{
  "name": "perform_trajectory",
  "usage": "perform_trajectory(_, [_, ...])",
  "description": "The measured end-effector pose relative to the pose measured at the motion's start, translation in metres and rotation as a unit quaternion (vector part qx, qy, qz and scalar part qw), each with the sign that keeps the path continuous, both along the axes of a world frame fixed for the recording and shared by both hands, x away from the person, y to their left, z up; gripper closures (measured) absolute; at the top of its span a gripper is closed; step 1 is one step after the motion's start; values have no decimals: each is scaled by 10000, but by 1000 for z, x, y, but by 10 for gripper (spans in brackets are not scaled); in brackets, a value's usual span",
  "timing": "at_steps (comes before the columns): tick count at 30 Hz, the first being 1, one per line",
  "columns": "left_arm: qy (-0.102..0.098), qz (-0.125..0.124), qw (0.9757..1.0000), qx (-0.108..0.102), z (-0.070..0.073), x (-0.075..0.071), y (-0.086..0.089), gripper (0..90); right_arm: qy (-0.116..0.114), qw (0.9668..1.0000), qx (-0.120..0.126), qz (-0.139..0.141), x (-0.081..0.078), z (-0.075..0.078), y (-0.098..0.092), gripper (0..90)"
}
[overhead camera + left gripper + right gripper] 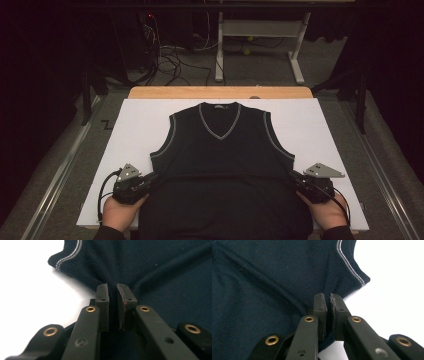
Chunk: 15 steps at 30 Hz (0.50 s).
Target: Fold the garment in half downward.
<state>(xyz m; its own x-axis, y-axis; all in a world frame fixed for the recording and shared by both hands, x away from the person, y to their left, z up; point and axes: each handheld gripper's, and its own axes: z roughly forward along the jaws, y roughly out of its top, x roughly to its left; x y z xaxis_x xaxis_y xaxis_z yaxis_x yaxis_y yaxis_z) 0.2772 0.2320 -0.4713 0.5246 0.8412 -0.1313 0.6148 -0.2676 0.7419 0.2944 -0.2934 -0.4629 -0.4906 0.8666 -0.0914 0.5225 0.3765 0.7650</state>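
A dark navy sleeveless V-neck vest (222, 150) with grey-striped trim lies flat on a white board (140, 120), neck at the far side. My left gripper (150, 179) is shut on the vest's left side edge, below the armhole. In the left gripper view the pads (103, 302) pinch a fold of the knit (150, 270). My right gripper (296, 179) is shut on the vest's right side edge. The right gripper view shows its pads (321, 312) clamping the fabric (262, 290) just under the striped armhole. A taut crease runs across the vest between the two grippers.
The white board rests on a wooden table (220, 92) whose far edge shows beyond it. Grey floor, metal rails at both sides, a white table frame (260, 45) and cables lie farther back. The person's hands (117, 212) come in at the bottom.
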Motion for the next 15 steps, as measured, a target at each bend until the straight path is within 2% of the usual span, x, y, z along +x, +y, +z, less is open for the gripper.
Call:
perform_trajectory(5, [-52,-1,10000,39,1,-7,2,769,-25,10000,5,38,-7,1,-3,849])
perform_trajectory(7, [-37,-35,10000,-9,2,-13,5,768,-27,10000,30,71,-12,1,-6,850])
perform_trajectory(13, [-31,-112,9999,45,2,-23,7,768,-12,9999,30,146,-23,2,-8,849])
perform_trajectory(15, [28,-106,9999,6,0,-28,10,768,3,9998,7,185,-29,1,-9,850])
